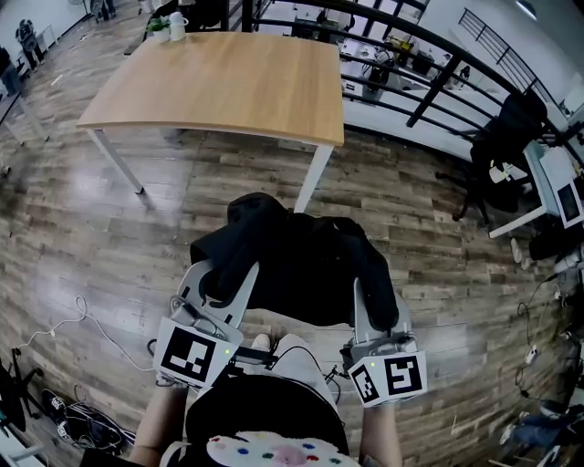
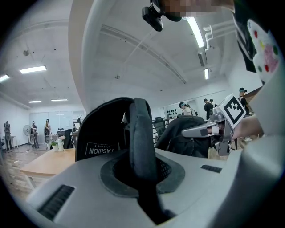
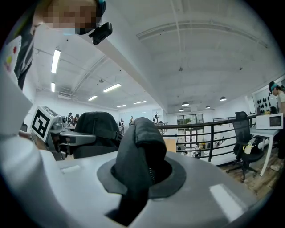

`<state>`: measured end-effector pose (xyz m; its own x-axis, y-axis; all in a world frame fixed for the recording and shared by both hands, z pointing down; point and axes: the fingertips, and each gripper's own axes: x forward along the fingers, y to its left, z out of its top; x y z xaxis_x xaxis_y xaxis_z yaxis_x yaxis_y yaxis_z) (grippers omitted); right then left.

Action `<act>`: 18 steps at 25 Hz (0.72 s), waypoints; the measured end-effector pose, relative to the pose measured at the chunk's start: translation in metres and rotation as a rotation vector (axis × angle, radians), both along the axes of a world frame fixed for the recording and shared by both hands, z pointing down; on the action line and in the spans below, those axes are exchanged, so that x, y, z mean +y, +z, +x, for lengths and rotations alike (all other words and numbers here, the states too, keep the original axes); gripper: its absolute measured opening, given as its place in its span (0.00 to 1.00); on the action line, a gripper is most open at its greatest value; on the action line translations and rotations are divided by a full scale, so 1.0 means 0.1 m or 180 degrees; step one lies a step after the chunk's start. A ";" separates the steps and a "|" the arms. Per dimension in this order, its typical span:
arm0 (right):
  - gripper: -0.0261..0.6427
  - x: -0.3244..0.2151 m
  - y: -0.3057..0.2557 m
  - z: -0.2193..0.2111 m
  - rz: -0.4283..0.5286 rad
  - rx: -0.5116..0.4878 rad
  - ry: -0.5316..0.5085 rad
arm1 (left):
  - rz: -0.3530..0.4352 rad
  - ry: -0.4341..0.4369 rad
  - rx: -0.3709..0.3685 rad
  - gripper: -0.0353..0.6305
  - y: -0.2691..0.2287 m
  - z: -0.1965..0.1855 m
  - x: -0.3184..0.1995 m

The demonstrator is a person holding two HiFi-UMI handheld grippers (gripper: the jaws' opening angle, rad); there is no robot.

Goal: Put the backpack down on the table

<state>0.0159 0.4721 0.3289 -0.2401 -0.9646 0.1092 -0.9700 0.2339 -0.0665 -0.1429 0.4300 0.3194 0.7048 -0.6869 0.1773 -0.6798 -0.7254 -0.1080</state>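
Note:
A black backpack (image 1: 301,260) hangs in the air in front of me, above the wood floor and short of the wooden table (image 1: 228,82). My left gripper (image 1: 219,283) is shut on its left padded strap (image 2: 141,133). My right gripper (image 1: 374,306) is shut on black fabric at the pack's right side (image 3: 140,151). In the left gripper view the pack's top with a white label (image 2: 99,149) rises behind the jaws. Both grippers point roughly level toward the table.
The table stands on white legs (image 1: 315,173) with a cup and a small plant (image 1: 169,27) at its far left corner. A black railing (image 1: 429,73) runs behind it. An office chair (image 1: 497,155) and desk stand at the right. Cables (image 1: 73,328) lie on the floor at the left.

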 end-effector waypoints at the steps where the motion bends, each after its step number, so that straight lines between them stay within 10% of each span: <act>1: 0.12 0.02 0.00 -0.01 0.0001 0.0004 0.0010 | 0.0003 0.0002 0.0009 0.11 0.00 -0.01 0.01; 18: 0.12 -0.32 0.00 -0.06 0.0006 -0.0012 -0.0063 | -0.0011 -0.0105 0.0088 0.11 0.02 -0.09 -0.28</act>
